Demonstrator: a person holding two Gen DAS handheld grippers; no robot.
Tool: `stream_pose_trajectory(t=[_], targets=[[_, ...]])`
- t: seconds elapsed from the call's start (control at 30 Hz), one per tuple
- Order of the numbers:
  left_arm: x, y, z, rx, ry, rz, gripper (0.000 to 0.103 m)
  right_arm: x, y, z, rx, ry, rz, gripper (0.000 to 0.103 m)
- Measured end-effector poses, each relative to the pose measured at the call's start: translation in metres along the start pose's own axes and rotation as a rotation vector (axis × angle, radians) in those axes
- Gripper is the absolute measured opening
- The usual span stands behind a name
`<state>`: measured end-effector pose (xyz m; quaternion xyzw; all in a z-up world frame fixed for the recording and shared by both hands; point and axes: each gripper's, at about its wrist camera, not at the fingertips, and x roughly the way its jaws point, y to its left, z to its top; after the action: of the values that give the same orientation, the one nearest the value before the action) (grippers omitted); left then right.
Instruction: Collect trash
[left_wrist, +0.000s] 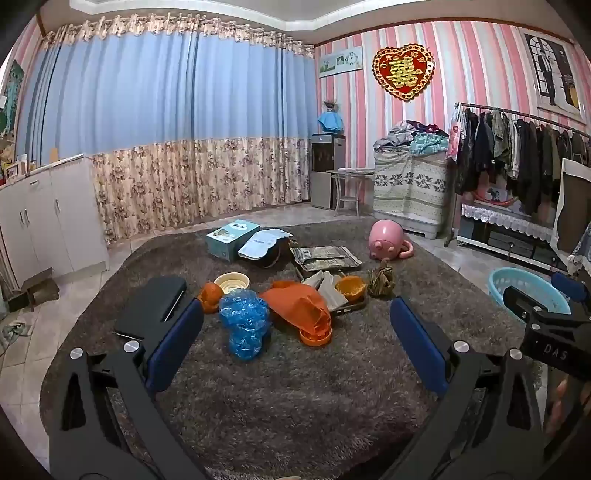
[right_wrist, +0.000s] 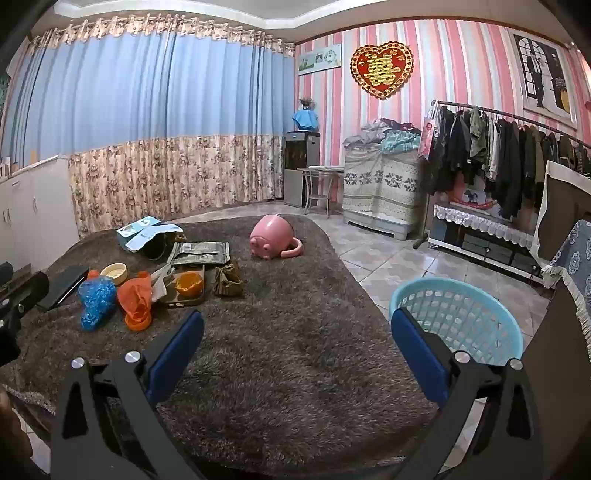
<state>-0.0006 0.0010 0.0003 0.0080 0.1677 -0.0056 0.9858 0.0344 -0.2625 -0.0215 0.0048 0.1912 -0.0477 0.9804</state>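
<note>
On the rug: blue bag, orange bag, scattered trash.
Left gripper: fingers wide, empty.
Right gripper: fingers wide, empty.
Basket: beside the rug.

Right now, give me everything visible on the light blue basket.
The light blue basket is round, looks like plastic, with perforated lattice walls and a smooth rolled rim. It stands upright on the tiled floor just off the rug's right edge, beside a piece of furniture with a fringed blue cover. What shows of its inside looks empty. Nothing grips it; the right hand-held gripper's pad hides part of its near rim.
</note>
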Motion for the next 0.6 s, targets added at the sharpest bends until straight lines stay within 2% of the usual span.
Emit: stream_pose_trajectory(t=[0.6], targets=[[-0.0011, -0.0027, -0.0019, 0.001, 0.006, 0.0, 0.098, 0.0, -0.0012, 0.0006, -0.005, -0.007, -0.003, 0.099]])
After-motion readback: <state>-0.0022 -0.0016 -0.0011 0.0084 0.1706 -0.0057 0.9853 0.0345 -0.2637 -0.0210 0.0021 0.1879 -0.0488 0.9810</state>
